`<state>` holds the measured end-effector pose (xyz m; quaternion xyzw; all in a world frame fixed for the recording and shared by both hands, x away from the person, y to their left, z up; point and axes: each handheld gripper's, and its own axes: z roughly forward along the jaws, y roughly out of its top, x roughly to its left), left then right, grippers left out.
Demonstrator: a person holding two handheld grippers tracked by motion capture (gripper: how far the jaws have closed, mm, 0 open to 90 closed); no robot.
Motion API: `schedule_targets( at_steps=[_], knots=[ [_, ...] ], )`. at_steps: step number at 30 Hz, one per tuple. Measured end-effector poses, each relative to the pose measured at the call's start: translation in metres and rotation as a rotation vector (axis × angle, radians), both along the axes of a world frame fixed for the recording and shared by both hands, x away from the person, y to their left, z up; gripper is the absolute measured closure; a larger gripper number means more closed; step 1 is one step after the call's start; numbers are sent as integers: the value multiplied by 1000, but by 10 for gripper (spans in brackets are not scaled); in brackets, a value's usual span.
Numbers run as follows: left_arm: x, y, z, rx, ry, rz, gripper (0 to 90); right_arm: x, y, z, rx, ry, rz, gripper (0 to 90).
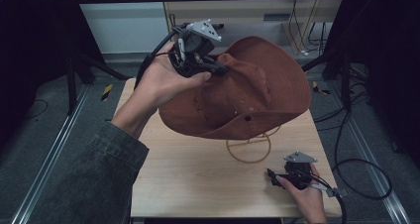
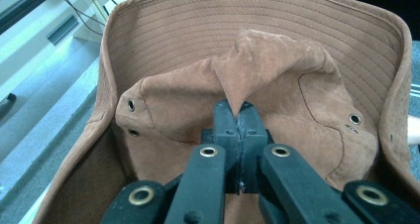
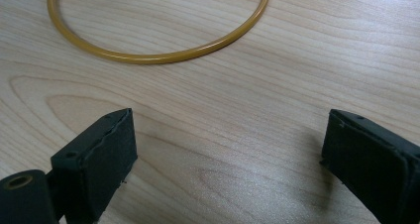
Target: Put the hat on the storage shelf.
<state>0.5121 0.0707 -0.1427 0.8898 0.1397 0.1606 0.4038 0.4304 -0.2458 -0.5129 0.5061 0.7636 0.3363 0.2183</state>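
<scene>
— Hat (image 1: 257,92) is where now?

— Above the middle of the table (image 1: 188,184), over the yellow wire stand (image 1: 250,147). The left gripper (image 1: 220,65) is closed on a fold of its crown and holds it tilted.

— And the right gripper (image 1: 275,175)?

— Near the front right corner, jaws wide apart, holding nothing.

— So how far is the work?

— I judge the hat is not settled on the stand yet; placing or removing, I cannot tell.

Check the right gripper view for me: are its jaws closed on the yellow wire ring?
No: the right gripper has its jaws wide apart over bare wooden table, and the yellow wire ring lies farther off, untouched.
</scene>
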Motion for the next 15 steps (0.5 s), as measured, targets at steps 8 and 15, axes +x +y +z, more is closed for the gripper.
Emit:
schedule_targets(
  at_steps=[8, 15],
  knots=[
    [1, -11, -5, -34, -7, -4, 894, 0, 0, 0, -3, -1, 1, 69],
    [4, -23, -11, -37, -10, 1, 894, 0, 0, 0, -4, -2, 2, 69]
  ],
)
